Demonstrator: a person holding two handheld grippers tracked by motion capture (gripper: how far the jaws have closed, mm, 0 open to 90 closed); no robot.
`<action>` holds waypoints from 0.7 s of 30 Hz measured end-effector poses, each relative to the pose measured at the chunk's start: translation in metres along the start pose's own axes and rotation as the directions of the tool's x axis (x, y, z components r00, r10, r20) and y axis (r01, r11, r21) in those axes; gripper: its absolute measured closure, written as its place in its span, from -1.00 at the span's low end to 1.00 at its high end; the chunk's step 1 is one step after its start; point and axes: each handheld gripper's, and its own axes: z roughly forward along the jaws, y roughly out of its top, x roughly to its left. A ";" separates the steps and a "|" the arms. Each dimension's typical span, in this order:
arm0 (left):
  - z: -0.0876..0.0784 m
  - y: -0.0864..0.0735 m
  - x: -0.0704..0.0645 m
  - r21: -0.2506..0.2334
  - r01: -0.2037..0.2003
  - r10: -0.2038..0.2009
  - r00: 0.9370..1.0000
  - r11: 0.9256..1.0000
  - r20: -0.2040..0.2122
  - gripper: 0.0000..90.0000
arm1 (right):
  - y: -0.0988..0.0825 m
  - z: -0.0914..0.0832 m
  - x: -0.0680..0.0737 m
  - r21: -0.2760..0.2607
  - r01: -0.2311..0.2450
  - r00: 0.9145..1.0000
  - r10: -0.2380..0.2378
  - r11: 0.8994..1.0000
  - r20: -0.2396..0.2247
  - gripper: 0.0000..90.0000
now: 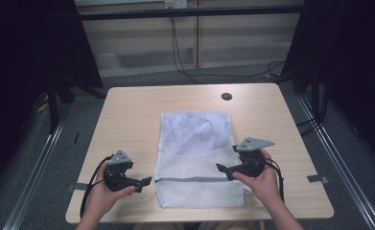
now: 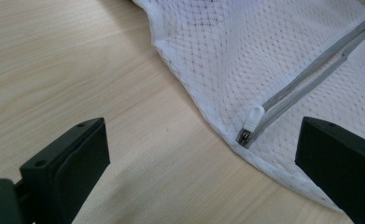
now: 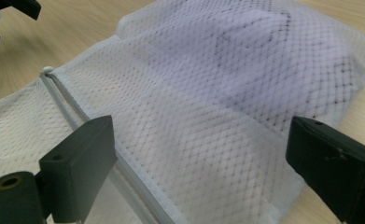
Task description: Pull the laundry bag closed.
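Observation:
A white mesh laundry bag lies flat in the middle of the wooden table, and a pale crumpled cloth shows through its far half. A grey zipper runs across its near end. My left gripper hovers open just left of the bag. In the left gripper view the white zipper pull lies ahead between the wide jaws, untouched. My right gripper is open at the bag's right edge, and its jaws straddle the mesh without pressing on it.
A small black round disc sits near the table's far edge. Black cables trail over the floor behind the table. Dark curtains hang on both sides. The other hand's gripper shows at the top left of the right gripper view.

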 end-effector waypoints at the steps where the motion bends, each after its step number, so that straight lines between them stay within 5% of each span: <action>1: 0.000 0.000 0.000 0.000 0.000 0.000 1.000 1.000 0.000 -0.94 | 0.000 0.000 0.000 0.000 0.000 1.000 0.000 1.000 0.000 -0.82; 9: 0.000 -0.002 -0.004 0.020 -0.017 0.017 1.000 1.000 0.021 -0.94 | 0.009 0.016 0.017 0.046 0.046 0.997 -0.043 0.998 -0.060 -0.84; 16: -0.001 -0.003 -0.003 0.017 -0.014 0.013 0.998 1.000 0.053 -0.94 | 0.025 0.028 0.042 0.018 0.080 0.991 -0.077 0.997 -0.106 -0.84; 21: -0.004 -0.007 -0.003 0.016 -0.007 0.006 0.999 1.000 0.054 -0.93 | 0.030 0.050 0.061 0.020 0.082 0.979 -0.077 0.996 -0.188 -0.79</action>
